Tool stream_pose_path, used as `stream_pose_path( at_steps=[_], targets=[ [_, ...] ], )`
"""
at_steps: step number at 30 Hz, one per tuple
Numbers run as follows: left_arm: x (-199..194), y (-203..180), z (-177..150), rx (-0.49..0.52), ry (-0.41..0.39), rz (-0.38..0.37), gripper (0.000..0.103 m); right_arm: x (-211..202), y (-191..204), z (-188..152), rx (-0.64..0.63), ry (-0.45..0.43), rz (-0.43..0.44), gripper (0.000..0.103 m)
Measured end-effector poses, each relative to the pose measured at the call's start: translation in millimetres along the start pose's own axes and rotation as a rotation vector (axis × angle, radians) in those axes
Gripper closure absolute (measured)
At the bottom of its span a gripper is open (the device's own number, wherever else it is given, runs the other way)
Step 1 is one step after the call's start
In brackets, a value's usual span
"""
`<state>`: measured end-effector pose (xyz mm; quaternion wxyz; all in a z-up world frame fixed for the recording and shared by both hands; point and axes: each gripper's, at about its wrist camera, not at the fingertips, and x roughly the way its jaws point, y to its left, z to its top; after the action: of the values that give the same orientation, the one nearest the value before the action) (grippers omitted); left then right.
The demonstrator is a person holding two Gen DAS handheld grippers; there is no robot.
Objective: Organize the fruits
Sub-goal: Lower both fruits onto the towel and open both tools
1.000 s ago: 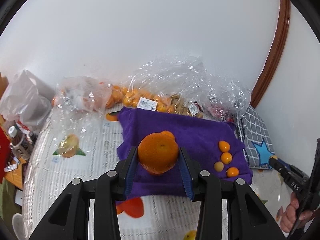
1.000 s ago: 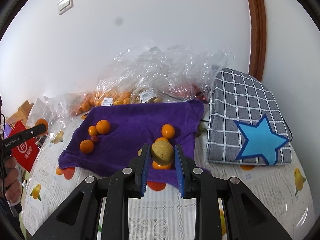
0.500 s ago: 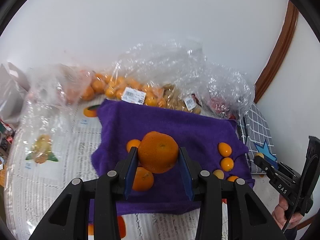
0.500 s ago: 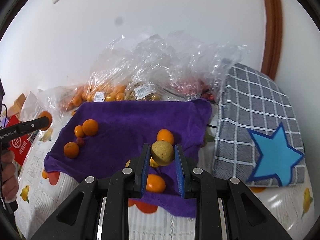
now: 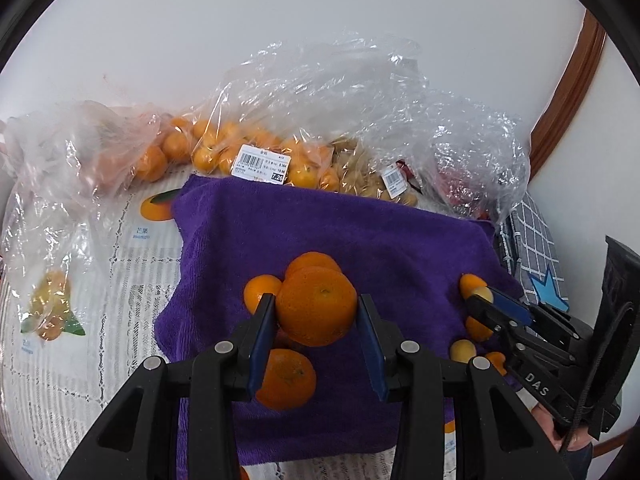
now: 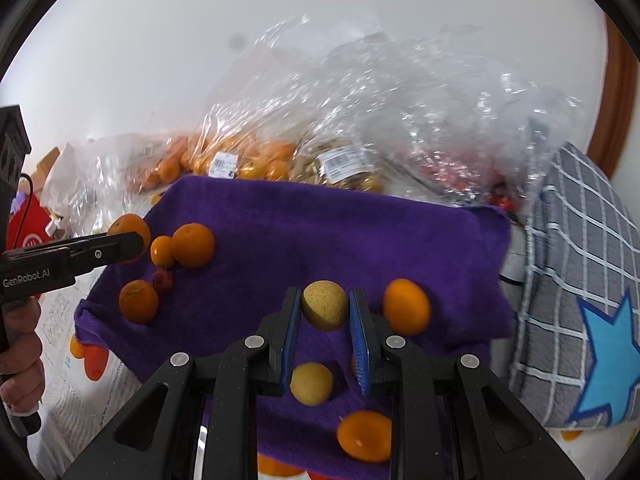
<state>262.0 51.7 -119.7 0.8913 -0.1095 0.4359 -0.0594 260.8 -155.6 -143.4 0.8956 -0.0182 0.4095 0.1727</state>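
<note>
While both grippers hang over it, the purple towel point(image 5: 320, 232) covers the middle of the fruit-print tablecloth point(image 5: 80, 360) and carries the loose fruit.

Clear plastic bags point(image 5: 340, 92): heaped at 12 o'clock of the towel along the white wall, holding small oranges, pale brown fruit and something red; two carry barcode labels.

Grey checked cushion with blue star point(image 6: 580, 300): at 3 o'clock of the towel, touching its edge.

Left gripper point(image 5: 316, 330): blue pads pinching a mandarin point(image 5: 316, 312) by its sides, above the towel's 8 o'clock area.

Right gripper point(image 6: 325, 332): pads clamped on a small yellow-brown speckled fruit point(image 6: 324, 305), above the towel's 5 o'clock area.

Loose mandarins, left wrist view: one behind the held fruit point(image 5: 312, 262), one at its 9 o'clock point(image 5: 261, 292), one under the left finger point(image 5: 286, 378); whether they touch one another cannot be told.

Loose fruit, right wrist view: oval orange fruit point(image 6: 407, 306) at 3 o'clock of the held fruit; yellow round fruit point(image 6: 311, 383) under the fingers; another orange fruit point(image 6: 364, 435) at 6 o'clock; a small dark red fruit point(image 6: 162, 280) among the mandarins at 9 o'clock.
</note>
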Motion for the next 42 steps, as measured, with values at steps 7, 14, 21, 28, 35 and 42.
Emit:
stream_pose_path(
  at_steps=[7, 14, 21, 28, 35, 42],
  targets=[
    [12.5, -1.8, 0.9, 0.029, 0.025, -0.022, 0.065, 21.9, 4.0, 0.7, -0.016, 0.035, 0.007, 0.079],
    [28.2, -8.8, 0.6, 0.058, 0.062, -0.043, 0.065, 36.9, 2.7, 1.5, -0.020, 0.065, 0.011, 0.079],
    [38.0, -12.3, 1.9, 0.068, 0.078, -0.056, 0.065, 44.1, 1.1, -0.3, -0.022, 0.082, 0.013, 0.079],
    [48.7, -16.5, 0.9, 0.081, 0.102, -0.048, 0.065, 45.8, 0.4, -1.1, -0.031, 0.081, 0.014, 0.079],
    [52.2, -17.6, 0.6, 0.080, 0.104, -0.046, 0.065, 45.1, 0.4, -1.9, -0.038, 0.076, 0.014, 0.079],
    [53.2, -18.9, -0.3, 0.084, 0.106, -0.053, 0.064, 44.3, 0.4, -2.5, -0.037, 0.075, 0.011, 0.079]
  ],
)
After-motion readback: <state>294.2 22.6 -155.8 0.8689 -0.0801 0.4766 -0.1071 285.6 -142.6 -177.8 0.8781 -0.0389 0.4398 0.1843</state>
